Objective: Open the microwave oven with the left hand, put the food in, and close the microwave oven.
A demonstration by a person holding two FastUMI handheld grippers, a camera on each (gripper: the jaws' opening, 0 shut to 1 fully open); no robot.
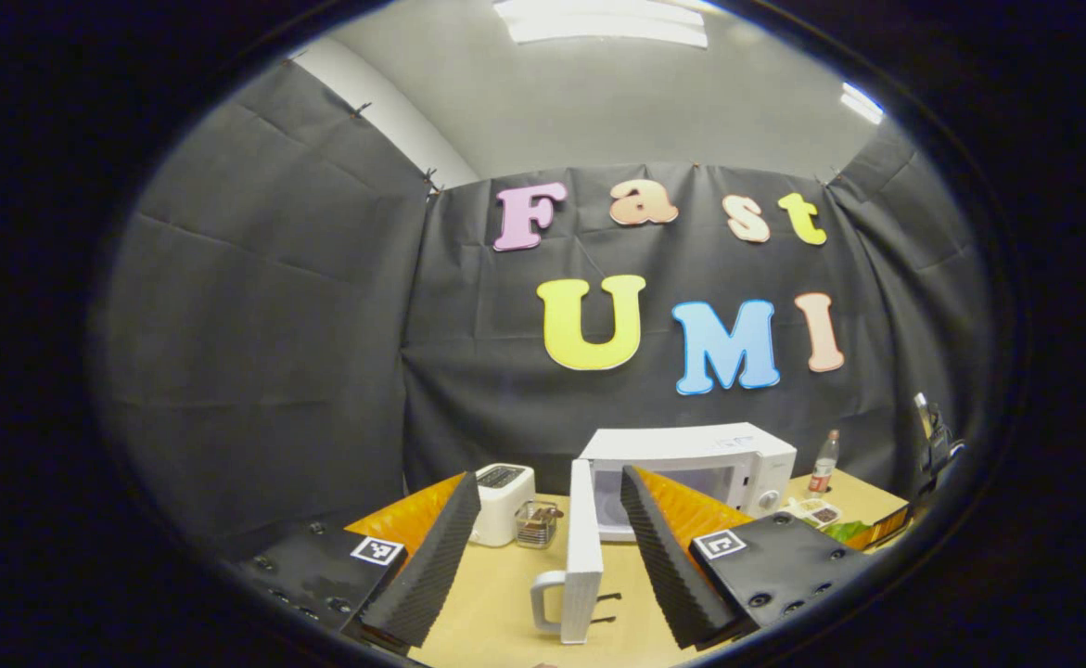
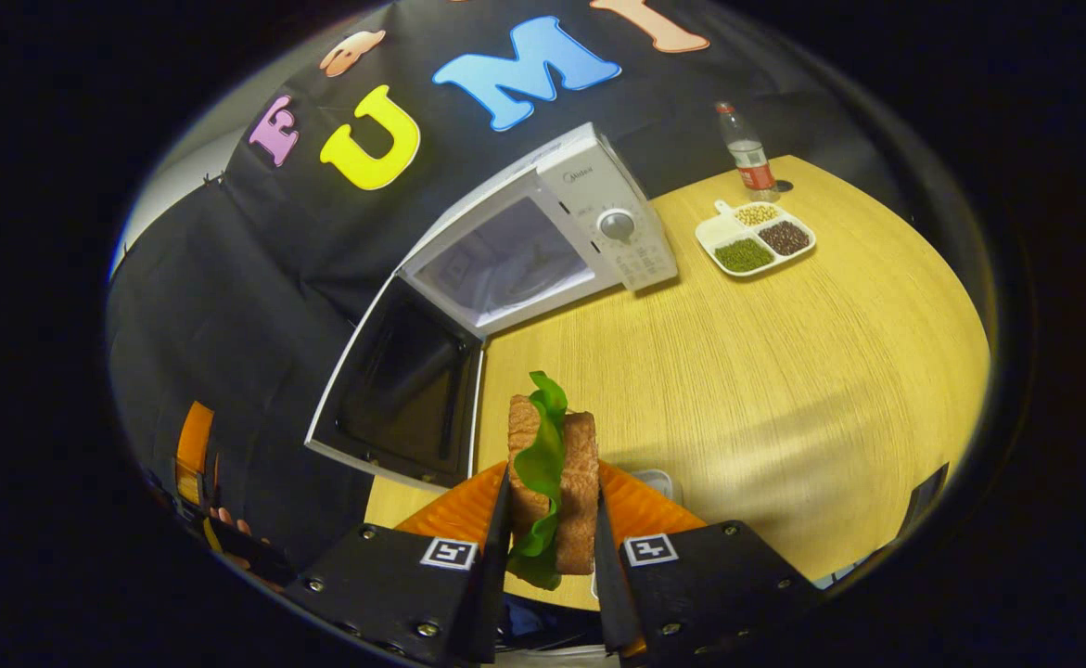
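In the right gripper view the right tongs are clamped on the sandwich, two slabs of browned bread with a green leaf between them, held on edge above the near part of the wooden bench. Beyond it the white microwave oven stands toward the bench's far edge against the black cloth wall, its door swung fully out to the side and the pale cavity exposed. A divided white tray of beans lies farther along the far edge, with a plastic bottle just behind it. In the left gripper view the left tongs stand wide apart, gripping nothing; the open door shows edge-on between the fingers, handle toward the camera. A white toaster and a small clear holder sit near the oven at the far edge.
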